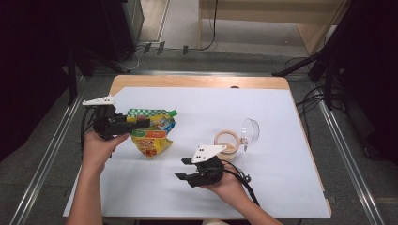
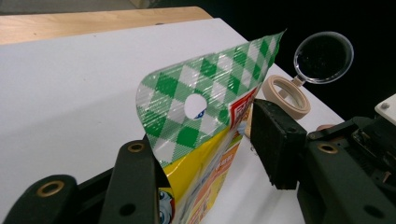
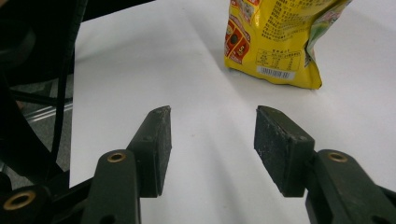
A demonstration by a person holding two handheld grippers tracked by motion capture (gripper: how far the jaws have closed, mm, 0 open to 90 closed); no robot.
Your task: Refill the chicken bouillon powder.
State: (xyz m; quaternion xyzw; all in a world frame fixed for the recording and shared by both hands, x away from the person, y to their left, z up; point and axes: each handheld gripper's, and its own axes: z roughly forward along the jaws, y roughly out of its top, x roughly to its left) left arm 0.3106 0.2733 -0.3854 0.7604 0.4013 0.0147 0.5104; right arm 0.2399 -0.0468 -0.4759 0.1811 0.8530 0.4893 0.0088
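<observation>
White sheet (image 1: 263,140) — wooden table (image 1: 197,81), grey floor (image 1: 42,154)

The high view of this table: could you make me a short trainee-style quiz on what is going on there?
1. True or false: the right tool is gripping the yellow pouch.
2. Pick one: the clear lid on the beige jar is A) flipped open, B) pressed shut, C) lying under the pouch.
3. Fill in the missing word: the strip of the pouch that stands between the jaws of the left tool has a white and ___ check pattern.

Key: 1 false, its jaws stand open over the bare white sheet; 2 A; 3 green.
</observation>
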